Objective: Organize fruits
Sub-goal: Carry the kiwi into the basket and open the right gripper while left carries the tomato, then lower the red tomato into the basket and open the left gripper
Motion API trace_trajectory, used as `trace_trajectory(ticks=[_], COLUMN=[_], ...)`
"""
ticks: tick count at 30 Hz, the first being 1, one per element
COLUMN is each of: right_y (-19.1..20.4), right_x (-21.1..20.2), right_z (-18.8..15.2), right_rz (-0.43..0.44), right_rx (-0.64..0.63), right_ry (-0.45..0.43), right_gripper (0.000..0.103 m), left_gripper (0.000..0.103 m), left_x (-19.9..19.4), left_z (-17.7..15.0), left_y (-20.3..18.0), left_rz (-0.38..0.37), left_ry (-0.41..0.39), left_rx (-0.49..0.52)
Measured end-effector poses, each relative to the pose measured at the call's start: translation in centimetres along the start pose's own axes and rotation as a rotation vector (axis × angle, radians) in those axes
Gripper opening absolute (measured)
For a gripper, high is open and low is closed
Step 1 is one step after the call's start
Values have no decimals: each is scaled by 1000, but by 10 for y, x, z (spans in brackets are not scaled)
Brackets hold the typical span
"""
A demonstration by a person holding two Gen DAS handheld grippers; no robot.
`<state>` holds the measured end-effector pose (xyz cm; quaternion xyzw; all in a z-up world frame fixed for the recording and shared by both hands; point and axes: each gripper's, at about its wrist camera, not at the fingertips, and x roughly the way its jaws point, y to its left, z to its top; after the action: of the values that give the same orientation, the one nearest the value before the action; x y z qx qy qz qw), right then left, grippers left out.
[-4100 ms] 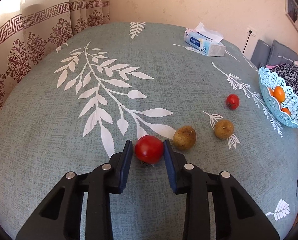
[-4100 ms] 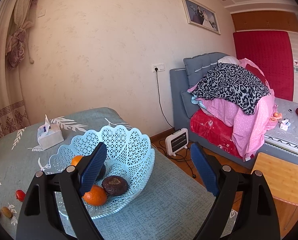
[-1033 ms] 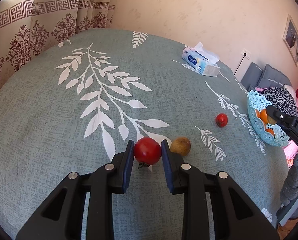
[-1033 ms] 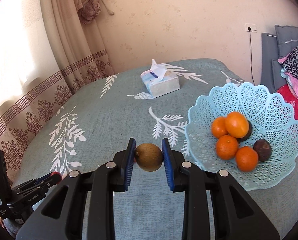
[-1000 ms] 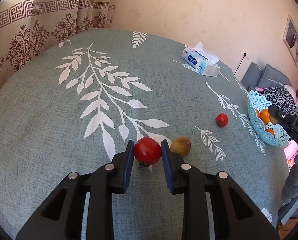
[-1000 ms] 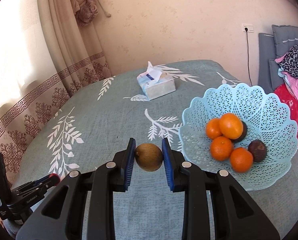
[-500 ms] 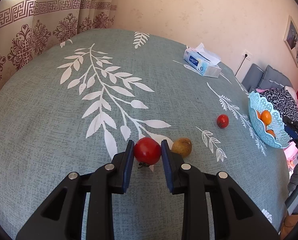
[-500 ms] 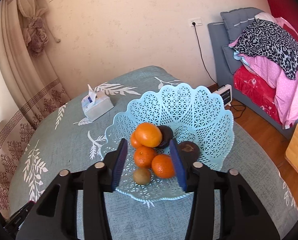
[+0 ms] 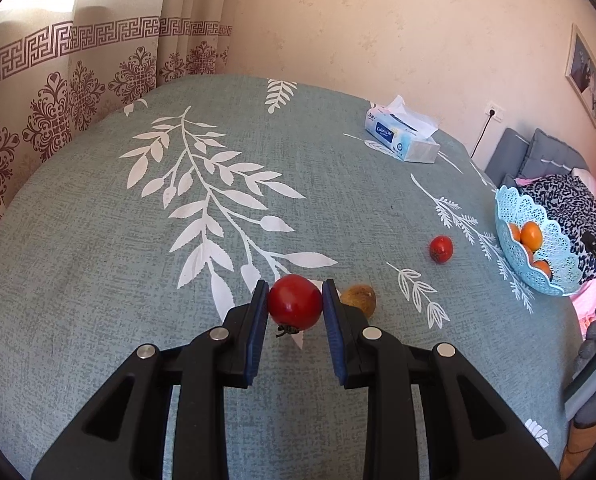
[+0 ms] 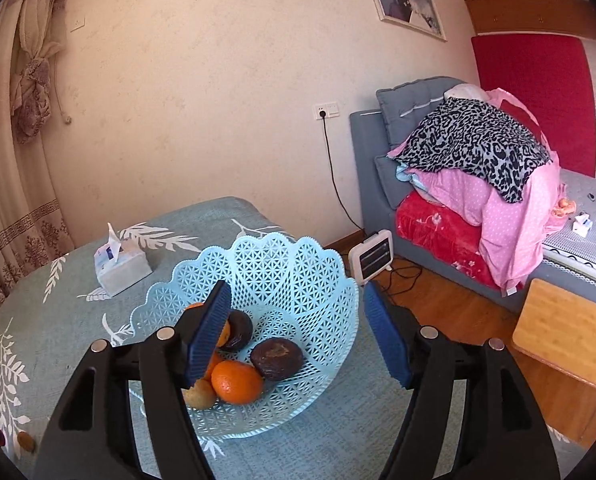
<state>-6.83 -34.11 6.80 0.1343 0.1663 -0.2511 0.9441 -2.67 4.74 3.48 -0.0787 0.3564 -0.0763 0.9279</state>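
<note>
My left gripper is shut on a large red tomato, held just above the teal tablecloth. A brown kiwi-like fruit lies just right of it, and a small red tomato lies farther right. My right gripper is open and empty above the light blue lattice basket, which also shows in the left wrist view. The basket holds oranges, two dark fruits and a brown fruit.
A tissue box stands at the table's far side, also in the right wrist view. A curtain hangs on the left. Beyond the table's right edge are a bed with piled bedding, a small heater and a wooden stool.
My right gripper carried the brown fruit over to the basket, opened and let it drop in. It now stands wide open over the basket. My left gripper keeps hold of the large tomato.
</note>
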Motion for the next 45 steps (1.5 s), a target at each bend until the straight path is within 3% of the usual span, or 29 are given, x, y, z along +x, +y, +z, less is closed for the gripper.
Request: trace_trajectory(ticks=[20, 26, 31, 45], right_y=[-5, -5, -5, -11], right_x=[-4, -4, -1, 9], right_z=[-11, -11, -11, -11], right_rz=[-44, -47, -36, 10], right_rx=[5, 8, 18, 68], right_ry=[-39, -37, -22, 26], right_gripper=[76, 77, 77, 78], left_gripper=[27, 27, 28, 28], left_x=[-11, -18, -8, 44], left_z=[4, 16, 22, 37], left_y=[-20, -71, -125, -235], left_rz=[1, -101, -204, -336], left_ry=[5, -26, -3, 52], left_rx=[19, 140, 233, 386])
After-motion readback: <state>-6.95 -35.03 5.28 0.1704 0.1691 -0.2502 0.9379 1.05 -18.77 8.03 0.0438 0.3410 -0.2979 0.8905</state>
